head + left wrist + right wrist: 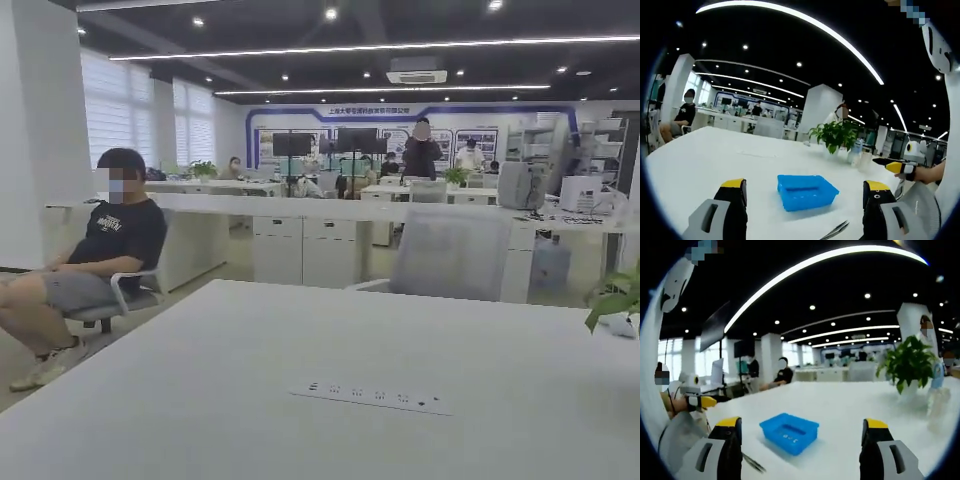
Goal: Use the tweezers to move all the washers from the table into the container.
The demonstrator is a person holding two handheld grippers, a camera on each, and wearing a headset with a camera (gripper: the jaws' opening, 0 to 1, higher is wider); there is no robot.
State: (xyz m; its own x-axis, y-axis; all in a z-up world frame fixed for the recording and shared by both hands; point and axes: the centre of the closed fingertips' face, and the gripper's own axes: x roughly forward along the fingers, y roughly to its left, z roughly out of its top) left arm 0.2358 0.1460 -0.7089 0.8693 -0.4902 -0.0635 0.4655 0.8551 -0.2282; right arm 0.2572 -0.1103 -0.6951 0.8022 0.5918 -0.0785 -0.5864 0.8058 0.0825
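A blue rectangular container [807,191] sits on the white table [705,165], straight ahead of my left gripper [805,185], whose yellow-tipped jaws stand wide apart and hold nothing. Metal tweezers [835,231] lie on the table near the right jaw. My right gripper [802,422] is also open and faces the same container [789,432] from the other side. A few small dark specks lie inside the container, too small to identify. The tweezers [752,462] lie by this gripper's left jaw. Each gripper appears in the other's view: the right gripper [897,166], the left gripper [699,401].
A potted green plant [835,135] and a clear bottle [936,400] stand on the table behind the container. A power socket strip [375,396] is set into the table top [200,400]. A seated person [95,265] and office chair [448,255] are beyond the far edge.
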